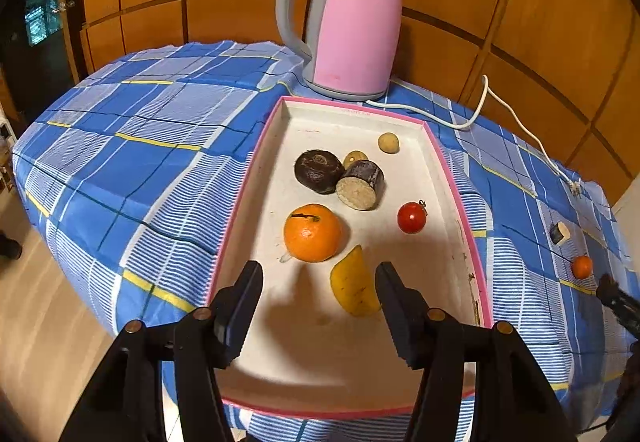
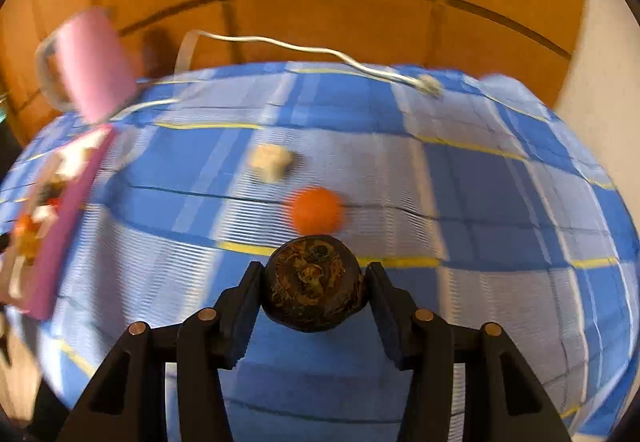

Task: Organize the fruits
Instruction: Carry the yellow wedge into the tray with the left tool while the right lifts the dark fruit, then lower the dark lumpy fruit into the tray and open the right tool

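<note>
Fruits lie in the tray (image 1: 256, 146), pink rim all around: orange (image 1: 313, 233), banana (image 1: 354, 284), tomato (image 1: 412, 217). My left gripper (image 1: 319, 274) is spread with nothing between, above the tray's bare near floor. My right gripper (image 2: 314, 276) pinches a dark fruit (image 2: 315, 284) over the cloth (image 2: 460, 178), tray at its far left.

The left wrist view looks steeply down, close over the pink-rimmed tray (image 1: 256, 146), toward the far kettle (image 1: 352, 22). The right wrist view looks down at the surface (image 2: 480, 178) further right. Both show the kettle, tray and small orange fruit (image 2: 316, 210).
</note>
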Available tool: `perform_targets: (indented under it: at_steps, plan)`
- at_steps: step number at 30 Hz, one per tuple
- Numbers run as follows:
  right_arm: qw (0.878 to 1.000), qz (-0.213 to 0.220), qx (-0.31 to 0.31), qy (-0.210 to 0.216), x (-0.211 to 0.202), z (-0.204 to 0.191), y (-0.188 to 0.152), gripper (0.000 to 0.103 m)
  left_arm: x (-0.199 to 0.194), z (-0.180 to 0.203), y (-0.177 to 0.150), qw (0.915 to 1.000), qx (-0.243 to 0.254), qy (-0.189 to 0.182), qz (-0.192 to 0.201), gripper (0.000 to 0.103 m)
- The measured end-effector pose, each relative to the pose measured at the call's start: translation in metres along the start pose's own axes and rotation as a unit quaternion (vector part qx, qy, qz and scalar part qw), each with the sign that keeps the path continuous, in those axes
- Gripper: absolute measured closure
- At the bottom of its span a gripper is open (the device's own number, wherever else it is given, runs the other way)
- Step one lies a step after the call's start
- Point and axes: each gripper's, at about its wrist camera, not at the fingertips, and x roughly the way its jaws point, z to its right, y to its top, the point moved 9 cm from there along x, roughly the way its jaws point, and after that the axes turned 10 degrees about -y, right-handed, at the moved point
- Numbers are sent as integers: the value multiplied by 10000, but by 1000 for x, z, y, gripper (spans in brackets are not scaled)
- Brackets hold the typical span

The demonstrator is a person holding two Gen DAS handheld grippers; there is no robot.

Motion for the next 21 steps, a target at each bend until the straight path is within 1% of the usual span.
perform_targets:
  at_steps: [2,3,4,5,6,7,10,13,16,18,21]
  plan:
    - [9988,113,-361,296,-11,-30,8,51,-4,-3,2,10000,-18,41,68,43]
    - [9973,118,-490,531,-15,-46,11,51,-5,-4,2,10000,-26,49,78,43]
    - [9936,119,-672,896,-22,-70,14,51,-6,-6,3,9999,-39,67,90,43]
    - [9896,169,-879,1125,-27,-91,16,51,-7,-8,3,9999,-60,76,114,43]
    - [9865,211,-1042,1242,-32,-106,17,51,-7,-9,4,9999,-77,59,122,43]
    - [9808,250,-1284,1449,-37,-131,19,51,-7,-10,4,9999,-102,44,123,43]
    - [9651,278,-1687,1982,-48,-189,22,51,-8,-13,3,9998,-133,33,135,43]
    - [9505,221,-2040,2335,-48,-242,24,50,-8,-17,3,9997,-204,20,151,43]
    - [9464,129,-2244,2319,-37,-275,22,50,-9,-24,4,9995,-268,50,173,43]
    - [9438,-38,-2324,2349,-25,-295,19,50,-8,-28,4,9992,-350,52,163,43]
    - [9435,-182,-2485,2183,-7,-314,12,50,-8,-32,4,9990,-420,61,173,43]
